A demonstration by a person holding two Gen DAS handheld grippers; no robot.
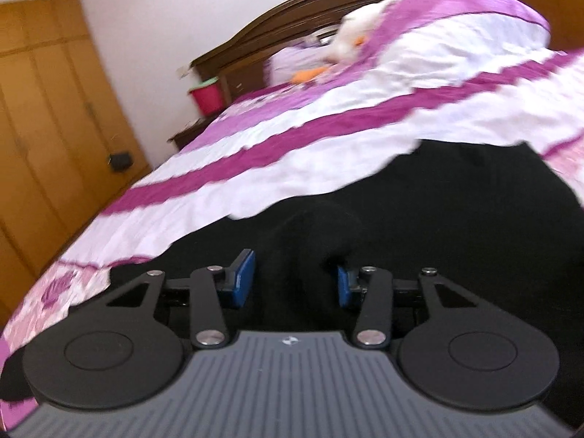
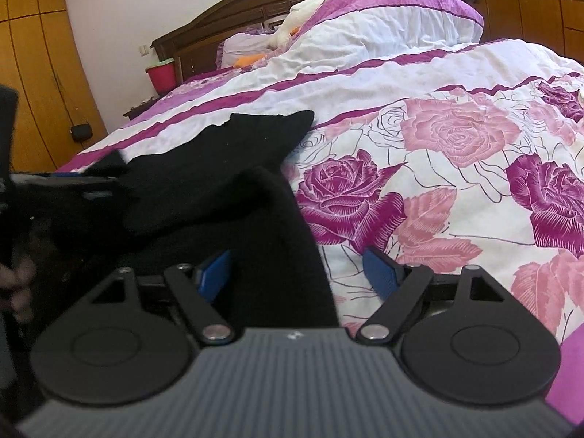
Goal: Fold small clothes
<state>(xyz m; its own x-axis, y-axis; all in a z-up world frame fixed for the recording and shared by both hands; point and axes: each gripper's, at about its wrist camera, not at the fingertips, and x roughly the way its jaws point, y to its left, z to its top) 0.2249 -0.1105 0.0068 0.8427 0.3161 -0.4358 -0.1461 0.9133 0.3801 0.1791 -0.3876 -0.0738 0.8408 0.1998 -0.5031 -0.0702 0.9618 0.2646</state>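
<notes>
Left wrist view: The left gripper is low over a black knit fabric garment that lies on the bed, which is covered by a white quilt with magenta stripes and rose print. The blue-padded fingers stand moderately apart. A raised fold of the black cloth sits in the gap between them; the picture is blurred, so contact between pads and cloth cannot be confirmed. The garment covers the near part of the bed, toward the near edge. At the head end lie a purple-and-white pillow and a white plush toy with orange parts, in front of a dark wooden headboard. A red plastic pot stands on a dark nightstand beside the bed.

Right wrist view: The right gripper is low over the near edge of the bed. Its blue-padded fingers are spread wide and hold nothing. The right border of the black garment runs through the gap, nearer the left finger. The garment lies rumpled, reaching toward the left edge of the bed. The left gripper shows at the far left, blurred, against the cloth.
</notes>
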